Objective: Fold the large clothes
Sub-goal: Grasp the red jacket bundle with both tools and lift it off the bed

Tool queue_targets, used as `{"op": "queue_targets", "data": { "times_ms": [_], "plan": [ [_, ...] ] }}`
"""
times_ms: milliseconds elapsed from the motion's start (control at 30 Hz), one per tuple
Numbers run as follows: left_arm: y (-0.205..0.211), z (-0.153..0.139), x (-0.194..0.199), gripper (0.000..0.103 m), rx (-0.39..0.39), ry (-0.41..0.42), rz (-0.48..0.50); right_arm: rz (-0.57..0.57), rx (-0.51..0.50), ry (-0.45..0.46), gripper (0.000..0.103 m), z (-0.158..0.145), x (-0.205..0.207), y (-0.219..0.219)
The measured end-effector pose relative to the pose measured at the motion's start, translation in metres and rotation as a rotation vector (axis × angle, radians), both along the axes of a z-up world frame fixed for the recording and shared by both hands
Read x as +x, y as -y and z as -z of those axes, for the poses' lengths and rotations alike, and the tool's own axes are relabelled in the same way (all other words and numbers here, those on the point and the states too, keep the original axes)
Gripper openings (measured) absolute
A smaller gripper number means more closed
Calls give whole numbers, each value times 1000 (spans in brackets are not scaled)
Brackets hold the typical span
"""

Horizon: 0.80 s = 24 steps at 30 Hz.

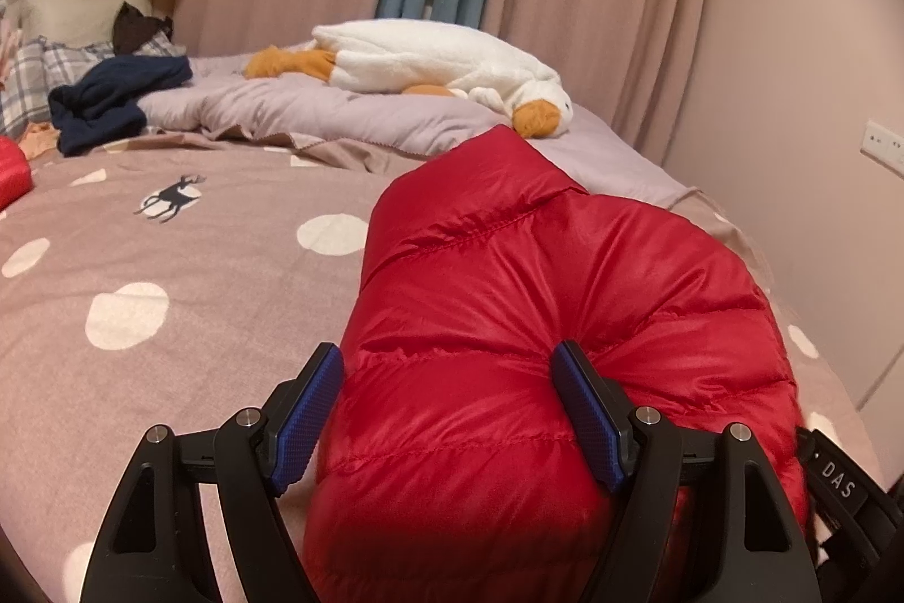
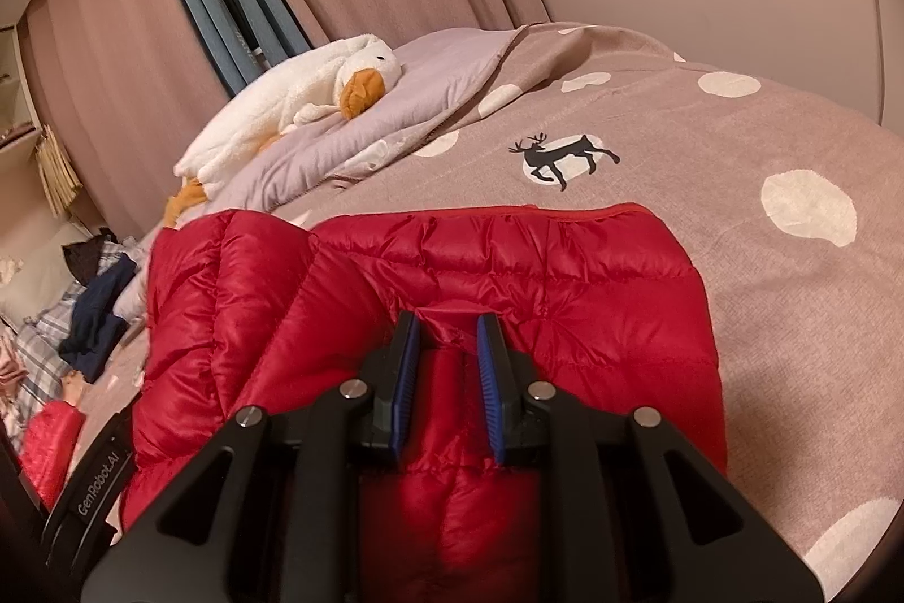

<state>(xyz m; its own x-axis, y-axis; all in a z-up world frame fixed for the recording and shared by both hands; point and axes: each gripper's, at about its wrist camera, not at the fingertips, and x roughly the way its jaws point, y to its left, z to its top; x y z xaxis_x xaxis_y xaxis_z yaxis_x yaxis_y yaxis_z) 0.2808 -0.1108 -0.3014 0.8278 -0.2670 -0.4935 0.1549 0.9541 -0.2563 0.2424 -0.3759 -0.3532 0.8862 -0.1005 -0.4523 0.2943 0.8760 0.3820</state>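
Note:
A red down jacket [image 1: 508,264] lies bunched on the spotted bed cover [image 1: 169,264]. My left gripper [image 1: 446,354] stands wide around a thick puffy bundle of it. The right pad [image 1: 585,411] digs a dent into the padding and the left pad [image 1: 308,411] sits against the bundle's left edge. In the right wrist view the jacket [image 2: 565,275] spreads flatter, with its hem toward the deer print. My right gripper [image 2: 447,323] has its jaws narrow, and a small tented pinch of red fabric bridges its tips.
A white goose plush [image 1: 440,55] lies on a lilac quilt at the back. A navy garment [image 1: 107,100] and plaid cloth are heaped at the far left, with another red piece [image 1: 11,173] at the edge. Curtains and a wall with a socket [image 1: 884,145] bound the bed.

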Motion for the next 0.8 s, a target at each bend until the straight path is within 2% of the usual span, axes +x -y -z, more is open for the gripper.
{"op": "queue_targets", "data": {
  "times_ms": [33,67,100,133,167,233,267,300,433,500,600,700,733,767,800],
  "plan": [
    [-4,-5,0,76,-3,-22,28,-7,11,0,29,-3,-2,2],
    [-8,-11,-2,76,-3,-42,52,-20,12,-12,43,-9,-5,3],
    [-16,-18,-5,76,-11,-58,74,-4,-3,-46,81,-15,-9,4],
    [-25,-23,-9,76,-28,-62,96,22,-11,-75,97,-20,-15,7],
    [-34,-29,-15,76,-48,-59,130,24,-7,-70,102,-25,-21,10],
    [-52,-37,-28,86,-76,-41,196,-46,36,-19,102,-35,-40,19],
    [-59,-39,-32,97,-92,-39,216,-65,54,-10,102,-37,-45,21],
    [-65,-40,-33,102,-109,-56,234,-93,81,-5,102,-39,-51,25],
    [-75,-25,-22,102,-135,-163,285,-215,203,-30,103,-29,-56,32],
    [-77,-9,-11,102,-185,-232,284,-234,269,-46,103,-17,-53,35],
    [-75,21,16,102,-331,-376,341,-269,387,-93,103,7,-38,37],
    [-54,57,49,102,-529,-533,540,-431,636,-93,103,42,-9,31],
    [-44,70,60,103,-573,-587,594,-450,643,-95,103,46,-3,27],
    [-37,75,64,103,-585,-586,616,-459,595,-108,103,46,4,19],
    [-31,72,66,103,-567,-549,637,-479,548,-122,103,44,12,10]
  ]
}}
